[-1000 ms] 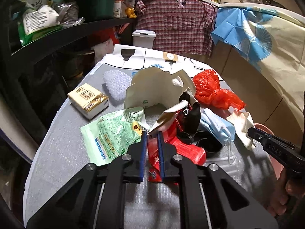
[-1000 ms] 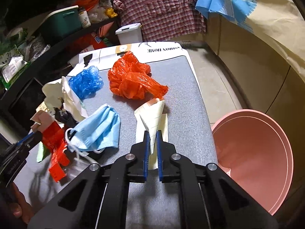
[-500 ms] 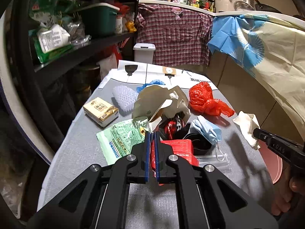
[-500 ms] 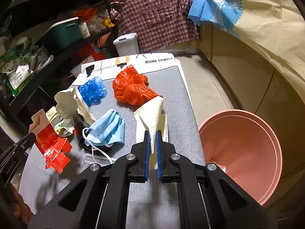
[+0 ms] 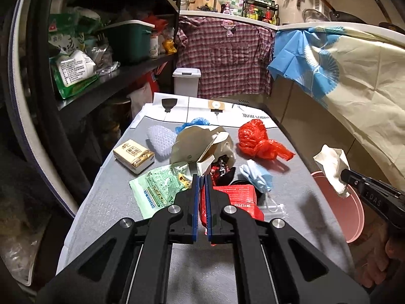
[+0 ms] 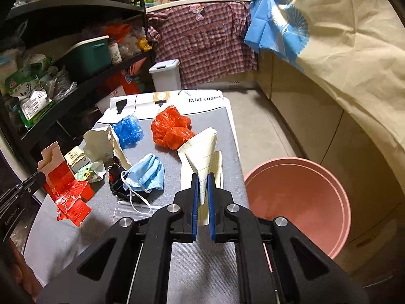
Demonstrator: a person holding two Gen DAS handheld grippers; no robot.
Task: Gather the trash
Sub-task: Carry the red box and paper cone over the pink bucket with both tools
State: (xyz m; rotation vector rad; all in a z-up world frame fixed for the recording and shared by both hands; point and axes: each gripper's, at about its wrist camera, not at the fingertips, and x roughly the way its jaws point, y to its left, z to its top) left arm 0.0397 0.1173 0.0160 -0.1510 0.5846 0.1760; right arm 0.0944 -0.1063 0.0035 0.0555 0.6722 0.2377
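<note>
My left gripper (image 5: 202, 177) is shut on a flattened red carton (image 5: 235, 197) and holds it above the grey table (image 5: 114, 202); the carton also shows at the left of the right wrist view (image 6: 63, 185). My right gripper (image 6: 201, 177) is shut on a cream folded paper (image 6: 202, 152) and holds it near the table's right edge, beside the pink bucket (image 6: 298, 197). The paper also shows in the left wrist view (image 5: 331, 167), over the bucket (image 5: 351, 217).
On the table lie a red plastic bag (image 6: 172, 129), a blue face mask (image 6: 146, 172), a blue crumpled bag (image 6: 127, 130), a cream paper bag (image 5: 197, 144), a green wrapper (image 5: 159, 187), a tissue pack (image 5: 133, 154). Dark shelves (image 5: 101, 86) stand left.
Both grippers have risen and drawn back from the table, each with its item. The red carton and the cream paper hang higher; the paper has moved toward the bucket.
</note>
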